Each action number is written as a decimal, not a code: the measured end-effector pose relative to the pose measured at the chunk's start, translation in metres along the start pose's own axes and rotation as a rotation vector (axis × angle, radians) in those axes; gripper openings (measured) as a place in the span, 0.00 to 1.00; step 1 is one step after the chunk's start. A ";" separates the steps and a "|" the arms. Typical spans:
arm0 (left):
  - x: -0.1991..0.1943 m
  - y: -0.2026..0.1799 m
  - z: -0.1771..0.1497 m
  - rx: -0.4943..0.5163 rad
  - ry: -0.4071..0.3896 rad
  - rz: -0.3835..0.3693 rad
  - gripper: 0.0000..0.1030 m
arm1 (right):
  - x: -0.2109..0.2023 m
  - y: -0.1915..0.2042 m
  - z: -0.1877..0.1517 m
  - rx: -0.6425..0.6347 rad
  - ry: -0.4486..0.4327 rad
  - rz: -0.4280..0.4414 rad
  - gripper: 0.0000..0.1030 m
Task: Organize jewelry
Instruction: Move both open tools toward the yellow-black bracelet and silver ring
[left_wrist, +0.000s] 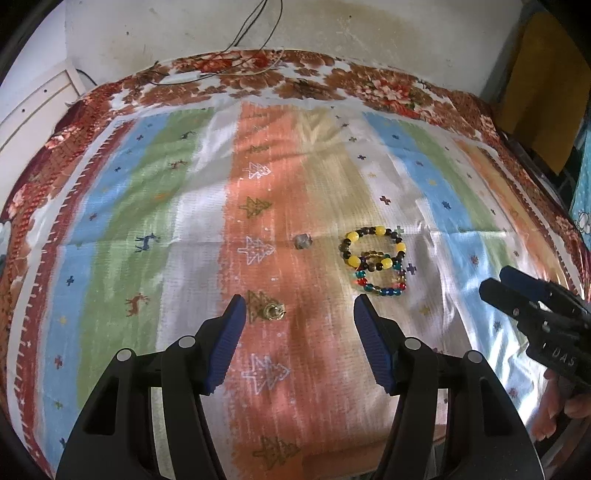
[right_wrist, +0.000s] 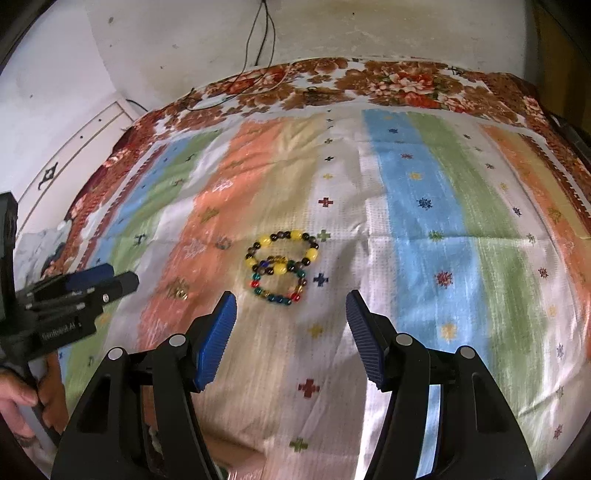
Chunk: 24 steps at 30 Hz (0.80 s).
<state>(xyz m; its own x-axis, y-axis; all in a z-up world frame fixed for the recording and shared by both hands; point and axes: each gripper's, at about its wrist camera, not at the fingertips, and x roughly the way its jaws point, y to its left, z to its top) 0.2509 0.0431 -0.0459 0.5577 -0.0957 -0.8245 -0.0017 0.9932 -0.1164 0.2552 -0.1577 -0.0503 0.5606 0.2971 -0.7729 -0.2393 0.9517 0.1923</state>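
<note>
Grippers: we hold both above the cloth, nothing in either. Left gripper (left_wrist: 299, 314) is spread wide; right gripper (right_wrist: 290, 308) is spread wide too.
Left target: small gold ring (left_wrist: 274, 312) lies on the orange stripe just beside the left finger's tip, inside the gap but far off centre.
Right target: two bead bracelets just ahead of the right gripper. Yellow-and-dark bracelet (right_wrist: 282, 253) overlaps the multicolour bracelet (right_wrist: 279, 286); they touch where the loops cross.
Other piece: small grey stone-like bit (left_wrist: 303, 242) sits alone on the orange stripe, left of the bracelets. We cannot tell what it is.
Surface: striped cloth (left_wrist: 147, 206) over a floral bedspread (left_wrist: 388, 88), soft and wrinkled.
Container: no tray or box in view, so we cannot say where the pieces should end up.
Step, our guess: first pick not yet made, ring by left or bracelet by right.
How to do it well: shift left so the ring centres between the pads, come down low, close slowly so it does not skid. For the bracelets, pinch one bead strand away from the crossing, or both will lift together.
Risk: pads may snag cloth folds.
</note>
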 end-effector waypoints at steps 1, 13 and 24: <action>0.002 0.000 0.001 -0.001 0.003 -0.004 0.59 | 0.003 -0.001 0.002 0.004 0.004 -0.002 0.59; 0.038 0.005 0.016 -0.028 0.043 -0.001 0.59 | 0.038 -0.014 0.014 0.043 0.049 -0.014 0.59; 0.066 0.018 0.036 -0.116 0.051 -0.018 0.59 | 0.066 -0.015 0.027 0.045 0.072 -0.021 0.59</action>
<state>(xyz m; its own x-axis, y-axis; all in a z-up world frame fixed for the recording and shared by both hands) 0.3178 0.0566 -0.0826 0.5155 -0.1195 -0.8485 -0.0895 0.9773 -0.1920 0.3174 -0.1499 -0.0879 0.5061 0.2718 -0.8185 -0.1911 0.9608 0.2009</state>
